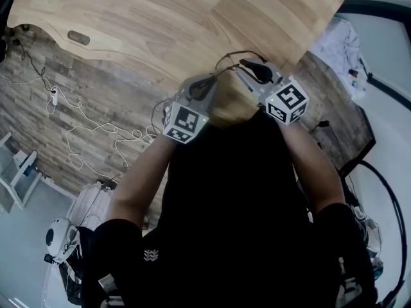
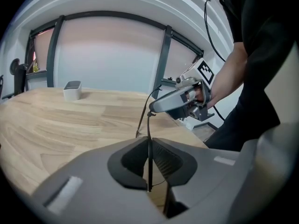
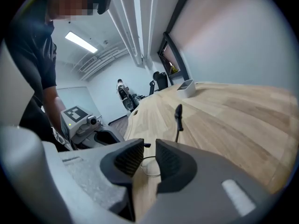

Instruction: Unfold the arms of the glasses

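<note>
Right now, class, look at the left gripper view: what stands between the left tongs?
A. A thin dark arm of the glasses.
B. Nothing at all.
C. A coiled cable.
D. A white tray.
A: a thin dark arm of the glasses runs upright through the left tongs, which are closed on it.

Table (image 1: pixel 192 18): light wood with a curved edge, filling the top of the head view; an oval slot (image 1: pixel 78 38) sits near its upper left edge.
Floor (image 1: pixel 64 101): grey-brown planks, with thin white cables (image 1: pixel 83 124) lying loose at the left.
Wall (image 2: pixel 107 55): pale panels between dark slanted posts (image 2: pixel 163 59), across the top of the left gripper view.
Box (image 2: pixel 72 90): small, white, standing on the table at the left.
Lamp (image 3: pixel 81 42): long, on the ceiling, lit, upper left of the right gripper view.
Chairs (image 3: pixel 159 80): dark, at the table's far end.
</note>
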Tool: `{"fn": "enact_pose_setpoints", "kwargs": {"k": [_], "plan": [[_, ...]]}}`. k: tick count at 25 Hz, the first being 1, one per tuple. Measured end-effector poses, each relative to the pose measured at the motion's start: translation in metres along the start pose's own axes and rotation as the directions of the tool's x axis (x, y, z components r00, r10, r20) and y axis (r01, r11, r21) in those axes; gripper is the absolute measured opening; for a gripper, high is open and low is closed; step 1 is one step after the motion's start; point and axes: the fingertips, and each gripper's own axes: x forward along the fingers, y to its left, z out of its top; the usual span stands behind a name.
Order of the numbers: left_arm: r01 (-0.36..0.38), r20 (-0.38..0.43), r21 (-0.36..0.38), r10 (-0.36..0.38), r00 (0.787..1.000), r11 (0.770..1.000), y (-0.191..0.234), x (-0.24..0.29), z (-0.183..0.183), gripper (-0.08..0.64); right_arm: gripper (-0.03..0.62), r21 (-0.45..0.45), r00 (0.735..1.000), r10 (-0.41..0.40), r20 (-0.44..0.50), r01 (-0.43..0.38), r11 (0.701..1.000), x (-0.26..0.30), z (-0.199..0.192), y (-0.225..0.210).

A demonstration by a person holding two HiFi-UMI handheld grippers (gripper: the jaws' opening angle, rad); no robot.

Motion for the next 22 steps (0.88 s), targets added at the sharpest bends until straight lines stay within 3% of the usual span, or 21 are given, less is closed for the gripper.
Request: {"fn": "enact_pose_setpoints", "kwargs": {"k": [13,22], "plan": [[-0.022,0.01,-0.016,0.022,1.0,1.0,0.002,-0.001,-0.005,0.035,0.035,-0.06,0.999,0.049,-0.006,-0.049,0.997,0.0,0.005,0.018],[-0.051,-0.003,-0.03,0.05,0.999,0.998,-0.002,-0.011,-0.008,0.064,0.026,-0.193,0.995,0.097,-0.008,-0.096,0.976,-0.001,0.021,0.053]]}}
